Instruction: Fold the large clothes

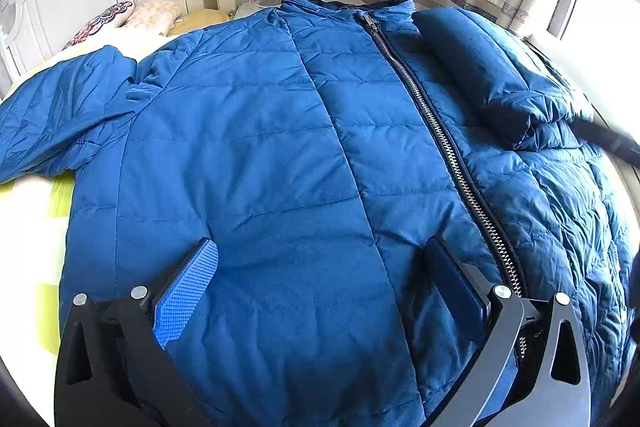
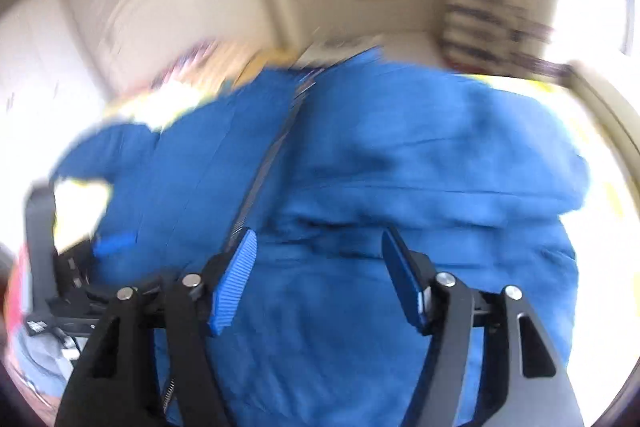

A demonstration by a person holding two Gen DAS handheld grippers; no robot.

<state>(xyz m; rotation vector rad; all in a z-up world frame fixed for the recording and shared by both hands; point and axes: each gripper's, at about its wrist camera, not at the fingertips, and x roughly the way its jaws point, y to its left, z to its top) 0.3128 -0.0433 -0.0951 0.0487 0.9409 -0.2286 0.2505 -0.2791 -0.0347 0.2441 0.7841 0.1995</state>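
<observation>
one blue padded jacket (image 1: 280, 147) lies front up on a bed (image 1: 36, 227), zipper (image 1: 436, 131) closed, one sleeve (image 1: 492, 75) folded over its chest, the other sleeve (image 1: 60, 111) spread out to the bed's free side. left gripper (image 1: 320, 291) fingers wide apart over the hem, holding nothing. right gripper (image 2: 316, 283) fingers also apart and empty; its view is blurred. two pillows (image 1: 132, 17) sit by the headboard.
</observation>
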